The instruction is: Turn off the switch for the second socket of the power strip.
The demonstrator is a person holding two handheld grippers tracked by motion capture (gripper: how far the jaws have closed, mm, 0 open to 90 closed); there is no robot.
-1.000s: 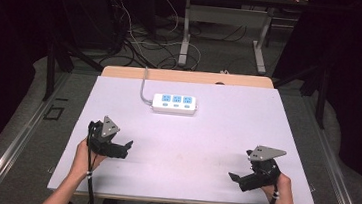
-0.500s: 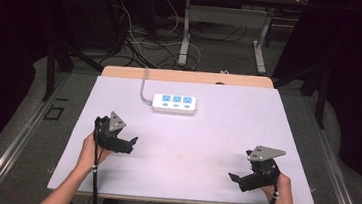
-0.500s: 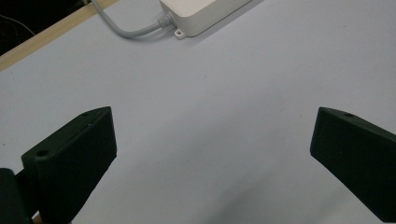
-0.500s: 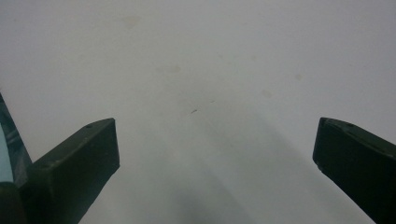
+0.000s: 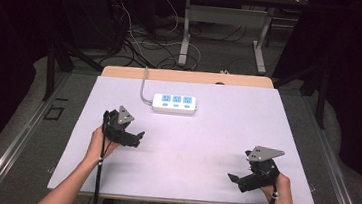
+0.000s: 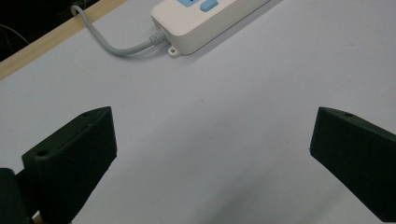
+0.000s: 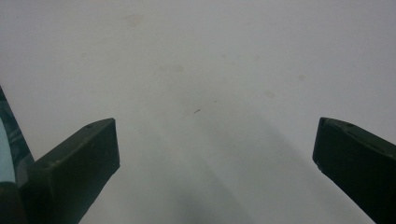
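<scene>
Left gripper (image 5: 139, 137): hovering over the left part of the table (image 5: 214, 150), jaws spread wide, gripping nothing; pointing toward the power strip (image 5: 174, 103).
Right gripper (image 5: 233, 178): sitting low at the near right edge, jaws spread wide, nothing between them.
Power strip: lying at the far middle of the white surface, well apart from both grippers; its grey cord (image 5: 144, 86) is running off the back edge.
Risk: a grab at the strip's end is likely tugging against the cord, skewing the strip.
Risk: the smooth casing may be slipping from the jaws if pinched off-centre.
</scene>
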